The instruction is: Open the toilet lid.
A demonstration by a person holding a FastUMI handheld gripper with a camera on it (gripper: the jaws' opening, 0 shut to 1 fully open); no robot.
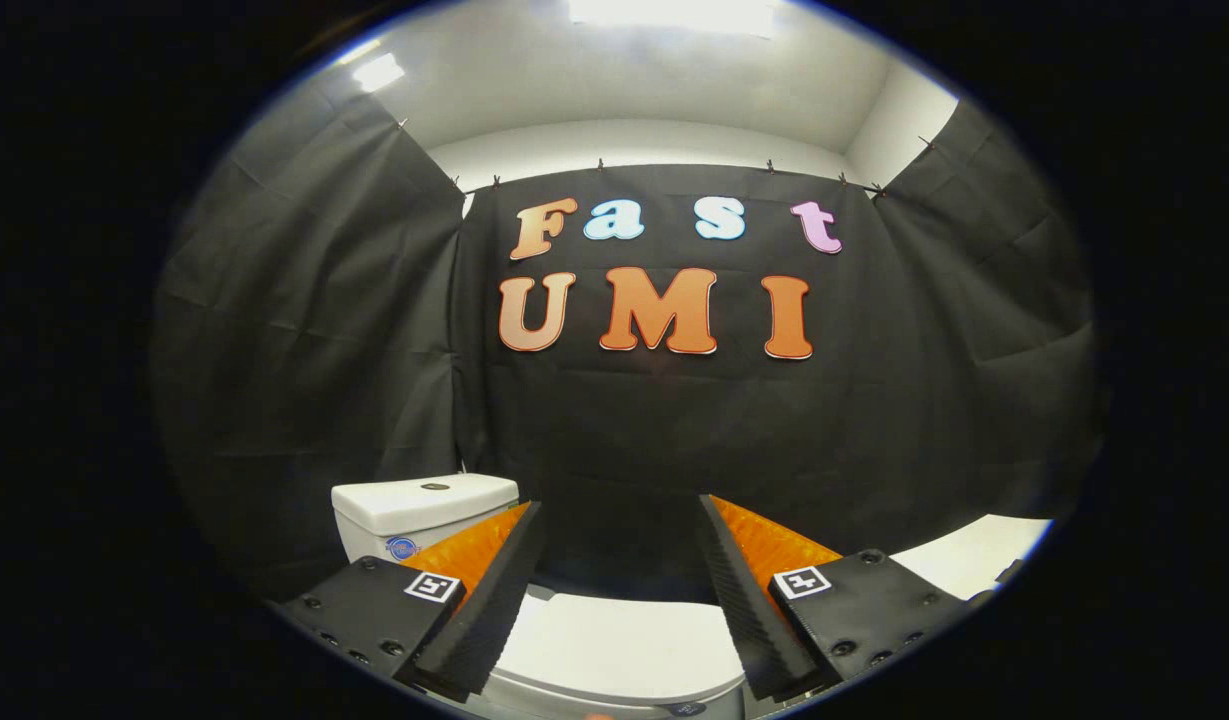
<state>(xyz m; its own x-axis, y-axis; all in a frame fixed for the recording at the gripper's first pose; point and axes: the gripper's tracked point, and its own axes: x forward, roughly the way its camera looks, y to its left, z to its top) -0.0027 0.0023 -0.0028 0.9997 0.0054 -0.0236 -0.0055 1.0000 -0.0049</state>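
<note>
— Looking along the gripper, what do the fingers do?
— They stand spread wide apart, pinching nothing.
— And the lid?
— Down flat on the toilet, showing in the gap between the fingers, below them and apart from them.
— What lies beyond?
— The tank, just past the left finger, against the black cloth wall. A pale surface shows past the right finger.

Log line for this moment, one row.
stage: approach | gripper: open, holding nothing | toilet lid: closed, under and between fingers | tank: beyond left finger | contact: none seen
</note>
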